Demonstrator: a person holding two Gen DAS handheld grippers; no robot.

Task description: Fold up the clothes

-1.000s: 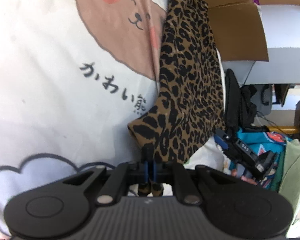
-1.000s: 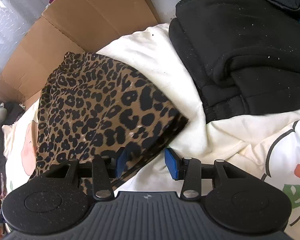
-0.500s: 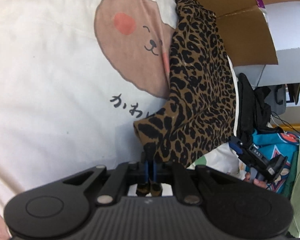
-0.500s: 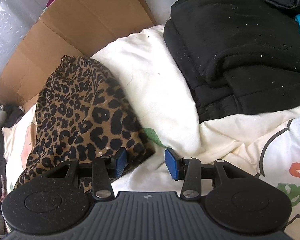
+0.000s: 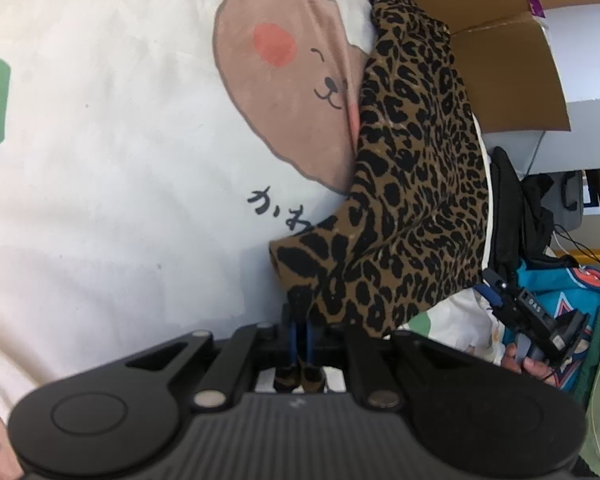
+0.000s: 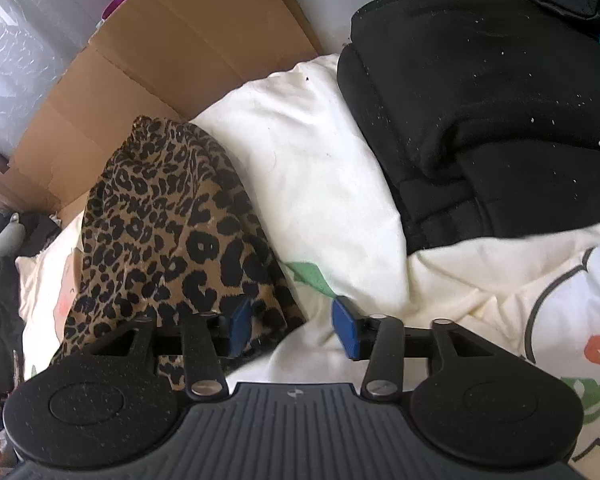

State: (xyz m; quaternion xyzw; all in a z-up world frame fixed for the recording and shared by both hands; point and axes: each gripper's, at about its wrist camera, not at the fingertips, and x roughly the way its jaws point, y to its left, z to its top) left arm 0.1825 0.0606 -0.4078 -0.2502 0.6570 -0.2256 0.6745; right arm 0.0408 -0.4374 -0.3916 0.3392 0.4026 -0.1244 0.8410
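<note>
Presently the left tool is clenched on a corner of the leopard-print garment, which lies draped over a cream bear-print blanket beside a cardboard box; the right tool has its blue pads spreading apart, the garment's edge just by the left pad, unpressed; a black sweatshirt rests beyond.

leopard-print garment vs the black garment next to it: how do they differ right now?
The leopard-print garment is patterned brown and black; the black garment is plain and lint-flecked. The leopard-print garment has a corner pinched in the shut left tool; no tool touches the black garment. The opening right tool has the leopard-print edge at one pad, unpinched. Both lie on the cream printed bedding.
</note>
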